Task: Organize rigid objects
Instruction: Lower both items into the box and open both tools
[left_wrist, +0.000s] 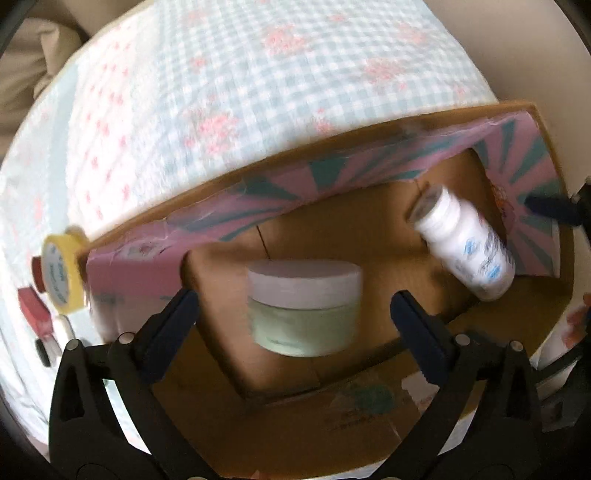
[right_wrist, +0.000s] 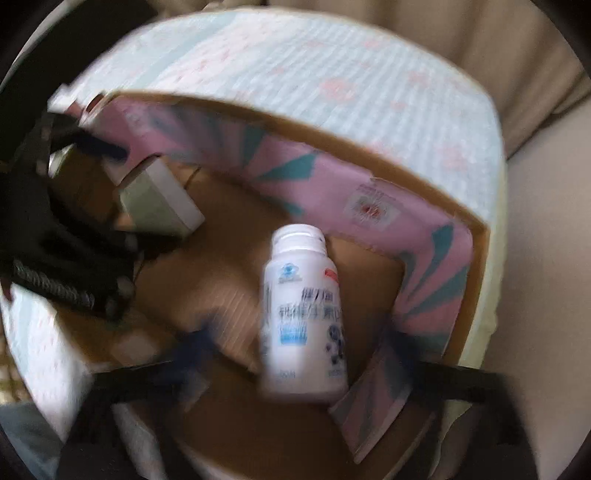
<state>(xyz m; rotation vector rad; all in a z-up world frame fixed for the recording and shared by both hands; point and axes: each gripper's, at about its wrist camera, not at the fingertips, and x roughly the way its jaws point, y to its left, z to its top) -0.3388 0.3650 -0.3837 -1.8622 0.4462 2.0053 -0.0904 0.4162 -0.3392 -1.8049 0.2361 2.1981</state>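
Both released: left tool (left_wrist: 295, 310) wide around jar (left_wrist: 304, 306), right tool (right_wrist: 299, 343) wide around bottle (right_wrist: 304, 314), inside cardboard box (left_wrist: 280, 192). Lift straight up, clear of walls.

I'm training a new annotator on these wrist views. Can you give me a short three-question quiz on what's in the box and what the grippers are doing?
1. True or false: the left gripper has its jaws clamped on the pale green jar with a white lid.
2. Which item lies between the right gripper's jaws: A) yellow tape roll, B) white plastic pill bottle with printed label, C) red block?
3. Where does the yellow tape roll sit relative to the open cardboard box with pink and teal flaps?

Key: 1. False; the jaws stand open, clear of the jar. 2. B, the bottle. 3. Outside it, on the checked cloth.
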